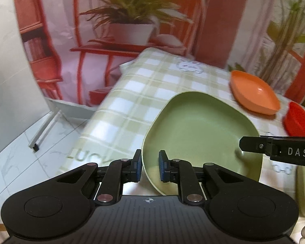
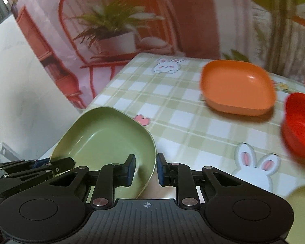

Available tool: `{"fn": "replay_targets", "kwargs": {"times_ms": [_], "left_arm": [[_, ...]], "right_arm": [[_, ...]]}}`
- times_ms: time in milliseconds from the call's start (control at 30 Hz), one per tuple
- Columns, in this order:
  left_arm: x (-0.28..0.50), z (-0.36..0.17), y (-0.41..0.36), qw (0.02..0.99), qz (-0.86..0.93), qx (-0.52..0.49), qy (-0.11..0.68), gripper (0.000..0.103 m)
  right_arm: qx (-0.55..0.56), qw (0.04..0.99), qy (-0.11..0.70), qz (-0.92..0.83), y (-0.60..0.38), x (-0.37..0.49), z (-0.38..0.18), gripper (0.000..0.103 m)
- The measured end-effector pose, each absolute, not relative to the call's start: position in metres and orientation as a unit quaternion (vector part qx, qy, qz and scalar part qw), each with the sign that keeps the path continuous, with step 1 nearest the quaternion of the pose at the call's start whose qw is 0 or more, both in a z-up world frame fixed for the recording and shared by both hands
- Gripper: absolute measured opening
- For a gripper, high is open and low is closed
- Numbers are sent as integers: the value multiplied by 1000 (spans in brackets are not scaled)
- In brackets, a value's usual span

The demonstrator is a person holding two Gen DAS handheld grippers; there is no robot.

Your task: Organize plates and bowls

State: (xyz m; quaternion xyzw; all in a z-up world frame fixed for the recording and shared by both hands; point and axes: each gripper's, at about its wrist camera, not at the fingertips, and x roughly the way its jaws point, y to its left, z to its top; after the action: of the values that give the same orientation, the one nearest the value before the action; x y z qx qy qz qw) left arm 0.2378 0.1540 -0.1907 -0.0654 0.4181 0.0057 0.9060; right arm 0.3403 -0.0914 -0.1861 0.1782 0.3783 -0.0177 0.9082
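Note:
A light green squarish plate (image 1: 201,134) is held tilted above the checked tablecloth (image 1: 132,93). My left gripper (image 1: 150,166) straddles its near left rim, one pad on each side, with a gap showing beside the rim. My right gripper (image 2: 146,169) straddles the plate's (image 2: 109,138) right rim the same way; it shows in the left wrist view as a black finger (image 1: 254,145) over the plate. An orange squarish plate (image 2: 236,87) and a red bowl (image 2: 300,124) rest on the cloth farther right.
Another pale green dish (image 2: 303,201) shows at the near right edge. The table's left edge drops to a white tiled floor (image 1: 20,152). A printed backdrop (image 1: 122,20) with a red chair and plants hangs behind the table.

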Motion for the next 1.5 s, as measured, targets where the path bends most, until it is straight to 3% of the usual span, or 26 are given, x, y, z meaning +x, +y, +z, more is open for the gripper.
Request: {"fn": "replay_targets", "kwargs": {"times_ms": [700,1500], "left_arm": [[215,-158,9,905,-108,-19,412,18],[187,-171,-62,876,-164,3,454,18]], "right_arm": [[222,909,332,-120,-218,235,-170,21],[223,906,330,-143,-276,172,-187,21]]}}
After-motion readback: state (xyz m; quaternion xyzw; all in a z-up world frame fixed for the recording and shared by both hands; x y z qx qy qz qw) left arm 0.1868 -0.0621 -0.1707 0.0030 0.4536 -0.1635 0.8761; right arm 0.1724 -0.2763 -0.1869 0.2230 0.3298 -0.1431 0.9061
